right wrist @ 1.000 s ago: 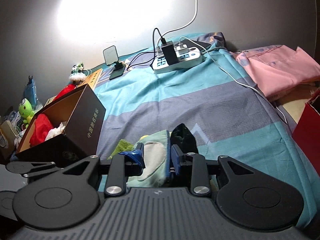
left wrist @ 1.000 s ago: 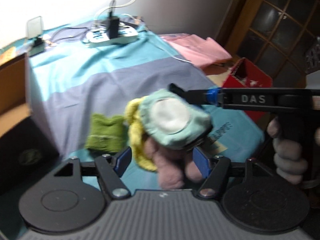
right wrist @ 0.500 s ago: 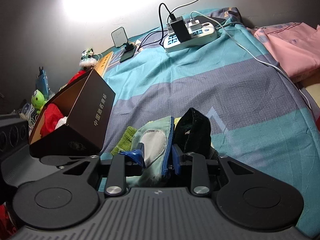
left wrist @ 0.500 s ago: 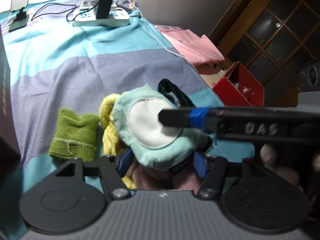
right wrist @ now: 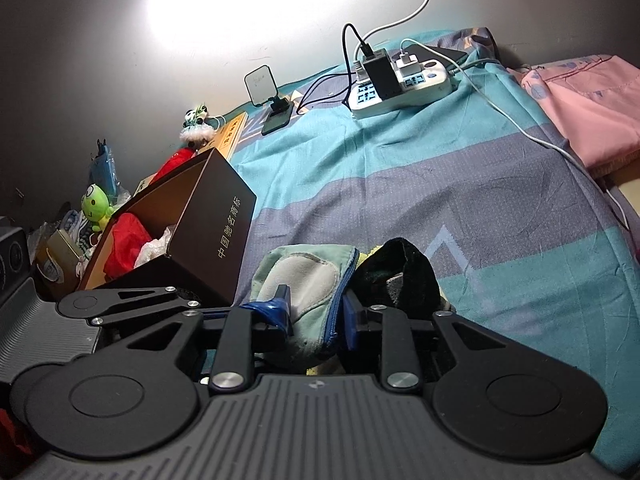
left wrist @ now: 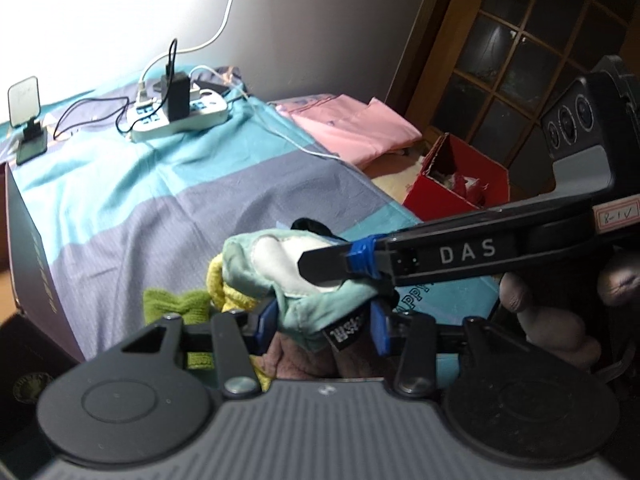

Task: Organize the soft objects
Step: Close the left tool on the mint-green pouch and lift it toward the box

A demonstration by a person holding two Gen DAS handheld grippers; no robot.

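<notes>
Step in hand: a 2-handed pick-up of the mint-green fabric pouch (left wrist: pixel 280 268) from a pile of soft things on the bed (left wrist: pixel 248 184); this is a judgement from the grips.
Left hand-held gripper (left wrist: pixel 324 322): its jaws have just been closing and now pinch the pouch's lower edge, beside a black sewn-in label.
Right hand-held gripper (right wrist: pixel 316 314): its jaws have just been closing; nearly pressed together, they nip the pouch at its blue zip edge; in the left view its arm crosses over the pouch.
Pouch: soft, rounded, slack; a pale oval patch stitched on its face; held just above the pile.
Pile: yellow knitted piece (left wrist: pixel 218 284), green knitted piece (left wrist: pixel 176 304), dusty-pink plush (left wrist: pixel 304 364), a black velvety item (right wrist: pixel 400 272) just beside the pouch.
Bed cover: woven cloth in teal and grey-purple bands, lightly creased.
Likely target: the dark open cardboard box (right wrist: pixel 216 236) at the left, already holding red cloth; a guess only.
Next move calls for: both grips held firm, a lift clear of the knits so nothing snags, then a carry to the box.
</notes>
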